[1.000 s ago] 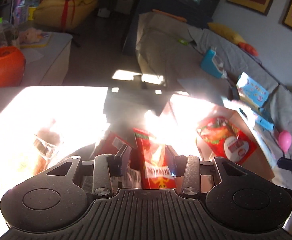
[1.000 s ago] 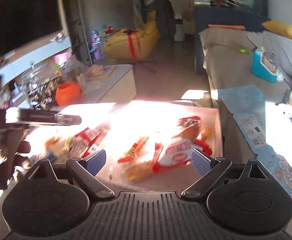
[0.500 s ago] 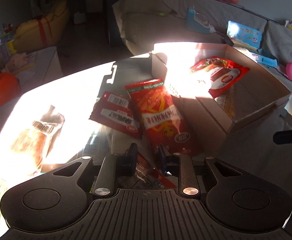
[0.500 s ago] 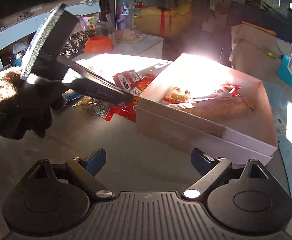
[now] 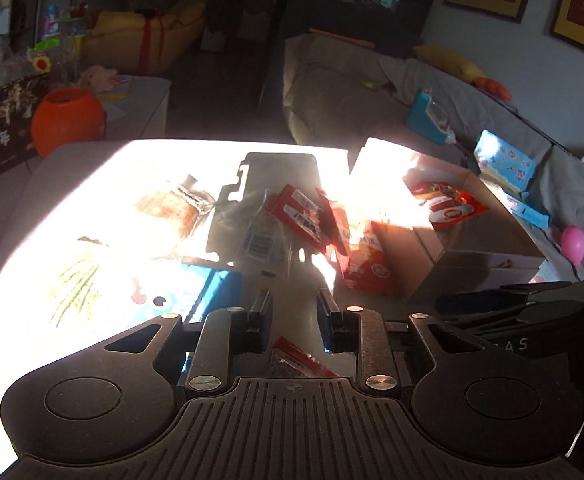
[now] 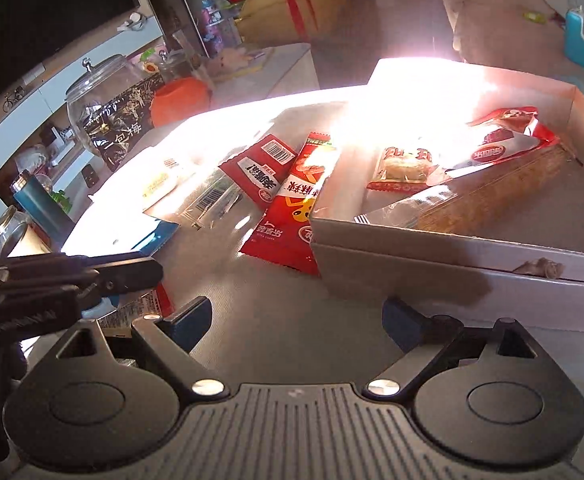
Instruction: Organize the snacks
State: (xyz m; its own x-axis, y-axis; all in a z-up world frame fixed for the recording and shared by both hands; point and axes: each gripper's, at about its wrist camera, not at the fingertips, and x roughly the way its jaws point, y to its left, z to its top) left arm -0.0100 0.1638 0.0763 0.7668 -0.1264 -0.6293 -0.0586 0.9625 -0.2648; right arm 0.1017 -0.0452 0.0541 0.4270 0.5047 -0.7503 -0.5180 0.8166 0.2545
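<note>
A cardboard box (image 6: 443,240) on the table holds several snack packs, among them a red-and-white bag (image 6: 503,140); it also shows in the left wrist view (image 5: 431,240). Red snack packs (image 6: 288,216) lie on the table left of the box, also in the left wrist view (image 5: 303,216). My left gripper (image 5: 293,308) has its jaws narrowly apart above a small red packet (image 5: 295,362) that lies under them; whether they touch it is unclear. My right gripper (image 6: 295,316) is open and empty, low over the table before the box.
An orange pot (image 5: 66,120), a glass jar (image 6: 104,116) and a dark printed box stand at the table's far left. A blue flat pack (image 5: 196,296) and clear wrappers lie left. A sofa with toys lies beyond the box. Strong sun glare washes out the table.
My left gripper's jaws have opened slightly and the view has pulled back and tilted up. My right gripper has moved closer to the box and lower.
</note>
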